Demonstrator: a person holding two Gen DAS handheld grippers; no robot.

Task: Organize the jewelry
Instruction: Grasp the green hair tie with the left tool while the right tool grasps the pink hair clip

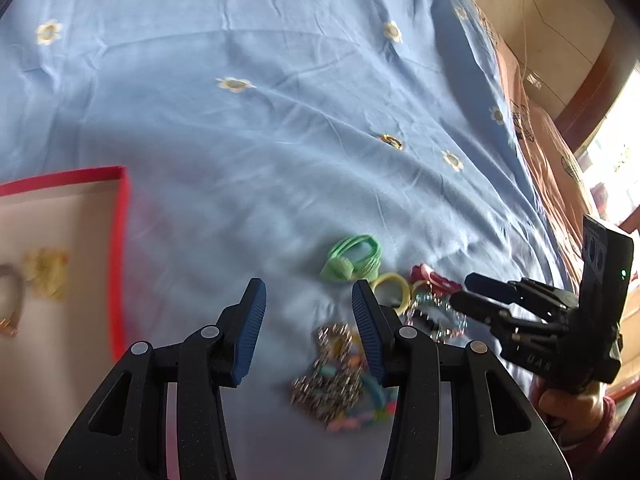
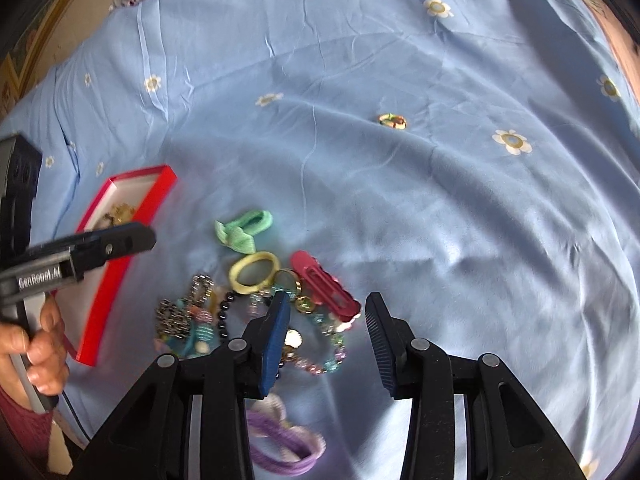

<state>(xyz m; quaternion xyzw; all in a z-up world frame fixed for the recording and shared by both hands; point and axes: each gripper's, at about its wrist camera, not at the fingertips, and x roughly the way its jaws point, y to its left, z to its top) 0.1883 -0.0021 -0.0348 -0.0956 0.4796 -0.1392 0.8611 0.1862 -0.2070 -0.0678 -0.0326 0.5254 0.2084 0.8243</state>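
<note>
Both hand-held grippers, left (image 1: 308, 312) and right (image 2: 326, 316), hover half open and empty over a jewelry pile (image 2: 256, 304) on the blue bedsheet (image 2: 400, 184). At ten o'clock of it sits a red box (image 2: 120, 240).

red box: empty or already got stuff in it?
Not empty. The red box holds a gold piece and another piece at the frame's edge; the rest of the jewelry pile lies outside on the sheet.

Blue flowered bedsheet (image 2: 400, 200) carries red box (image 2: 120, 264); jewelry pile (image 2: 256, 304); lone ring (image 2: 392, 121).
</note>
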